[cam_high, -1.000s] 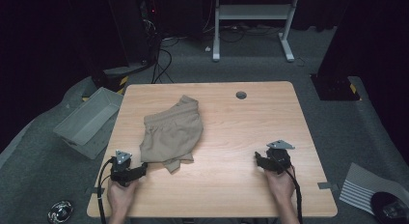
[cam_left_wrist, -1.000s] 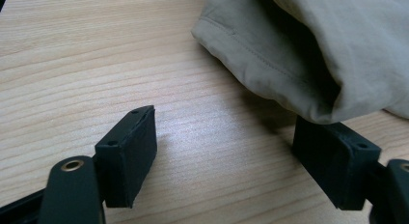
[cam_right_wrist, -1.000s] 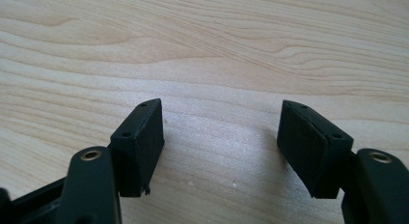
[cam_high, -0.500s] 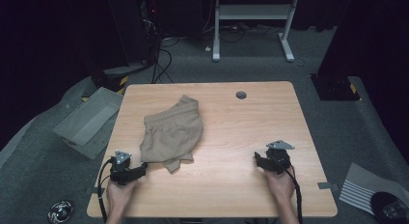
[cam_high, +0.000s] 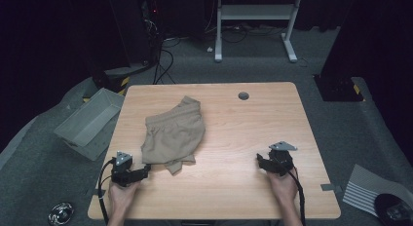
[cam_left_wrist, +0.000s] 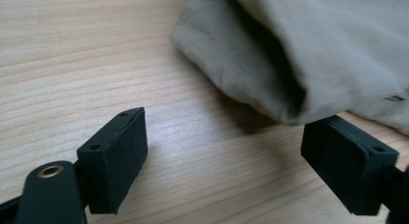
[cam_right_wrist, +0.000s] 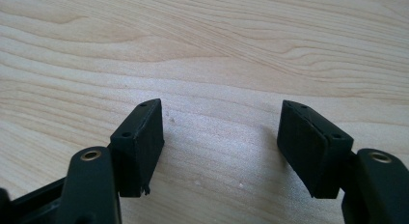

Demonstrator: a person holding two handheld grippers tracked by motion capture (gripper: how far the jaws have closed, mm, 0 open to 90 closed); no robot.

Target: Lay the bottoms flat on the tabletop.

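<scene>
A crumpled pair of tan shorts (cam_high: 174, 134) lies left of centre on the wooden table (cam_high: 234, 123). My left gripper (cam_high: 144, 171) rests near the table's front left, just short of the shorts' near edge. Its jaws have just been opening and stand wide apart with bare wood between them; the tan cloth (cam_left_wrist: 308, 55) lies just beyond the pads (cam_left_wrist: 115, 161). My right gripper (cam_high: 260, 161) sits at the front right, open over bare wood, its pads (cam_right_wrist: 140, 144) holding nothing.
A grey bin (cam_high: 87, 122) stands on the floor left of the table. A round cable hole (cam_high: 243, 95) is near the table's far edge. A white metal frame (cam_high: 253, 14) and dark equipment stand behind. Striped paper (cam_high: 365, 189) lies on the floor at right.
</scene>
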